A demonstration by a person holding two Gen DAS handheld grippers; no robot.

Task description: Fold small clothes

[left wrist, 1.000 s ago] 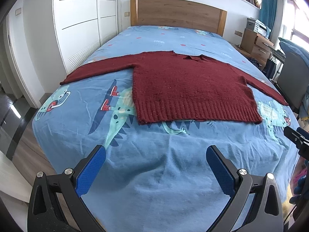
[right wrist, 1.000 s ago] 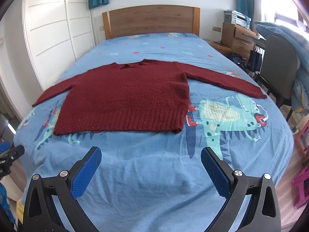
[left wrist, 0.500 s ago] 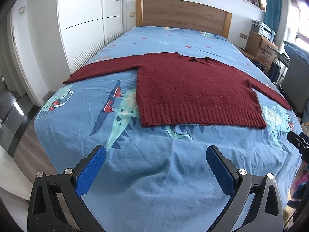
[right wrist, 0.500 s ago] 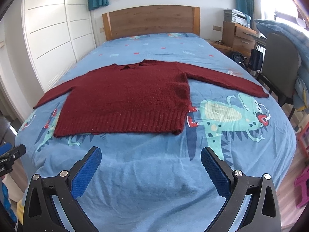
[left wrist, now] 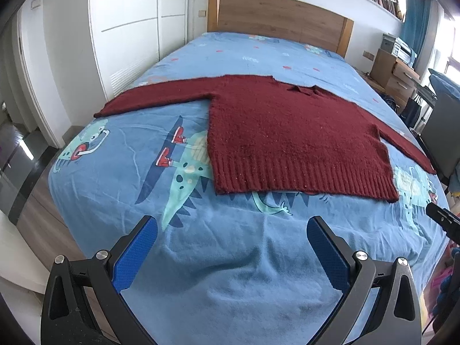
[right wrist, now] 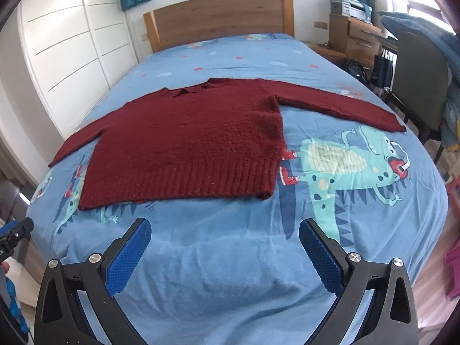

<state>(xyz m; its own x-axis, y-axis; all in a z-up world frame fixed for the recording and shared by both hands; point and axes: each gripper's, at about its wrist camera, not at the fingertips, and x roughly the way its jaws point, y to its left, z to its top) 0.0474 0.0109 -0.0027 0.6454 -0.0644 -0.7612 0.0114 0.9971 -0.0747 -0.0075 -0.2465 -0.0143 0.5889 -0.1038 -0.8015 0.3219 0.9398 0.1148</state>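
Observation:
A dark red knitted sweater (left wrist: 287, 132) lies flat on the blue bed (left wrist: 230, 258), sleeves spread to both sides, ribbed hem toward me. It also shows in the right wrist view (right wrist: 187, 143). My left gripper (left wrist: 231, 227) is open and empty above the foot of the bed, short of the hem's left part. My right gripper (right wrist: 224, 228) is open and empty, short of the hem's right part. The right gripper's tip shows at the edge of the left wrist view (left wrist: 442, 218).
The bedspread has dinosaur prints (right wrist: 356, 161). A wooden headboard (left wrist: 279, 17) stands at the far end. White wardrobes (left wrist: 129, 34) line the left side. A wooden dresser (right wrist: 353, 37) and a grey chair (right wrist: 419, 86) stand to the right.
Both grippers have moved slightly forward toward the sweater's hem. Both stay open. The sweater has not moved.

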